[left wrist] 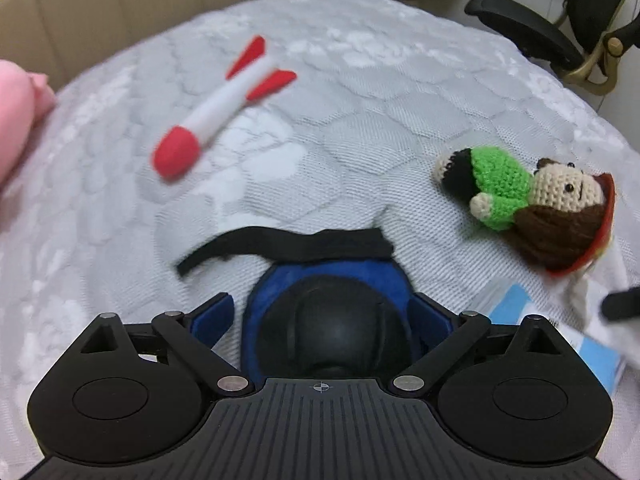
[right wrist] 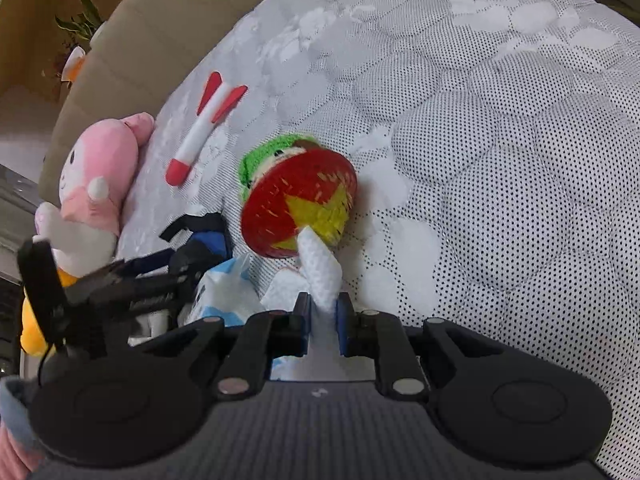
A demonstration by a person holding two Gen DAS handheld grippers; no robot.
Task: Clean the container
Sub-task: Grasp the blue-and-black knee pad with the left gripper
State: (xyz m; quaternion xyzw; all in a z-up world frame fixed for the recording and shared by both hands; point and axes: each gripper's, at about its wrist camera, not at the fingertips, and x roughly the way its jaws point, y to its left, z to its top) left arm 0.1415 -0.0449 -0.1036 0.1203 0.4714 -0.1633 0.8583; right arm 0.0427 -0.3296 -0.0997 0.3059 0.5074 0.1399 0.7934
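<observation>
My left gripper [left wrist: 324, 312] is shut on a dark blue round container [left wrist: 324, 320] with a black domed top and a black strap [left wrist: 280, 244], held just above the bed. It also shows in the right wrist view [right wrist: 208, 240]. My right gripper [right wrist: 323, 312] is shut on a white wipe [right wrist: 320, 268] that sticks up between its fingers, just in front of a crocheted doll's red hat. A blue and white wipe packet [right wrist: 224, 292] lies beside it; it also shows in the left wrist view [left wrist: 560, 332].
A crocheted doll [left wrist: 532, 200] in green with a red star hat [right wrist: 300, 204] lies on the grey quilted bed [left wrist: 360, 120]. A red and white plush rocket [left wrist: 224, 108] lies farther off. A pink plush [right wrist: 96, 184] rests by the cardboard box wall [left wrist: 100, 12]. An office chair [left wrist: 580, 28] stands past the bed.
</observation>
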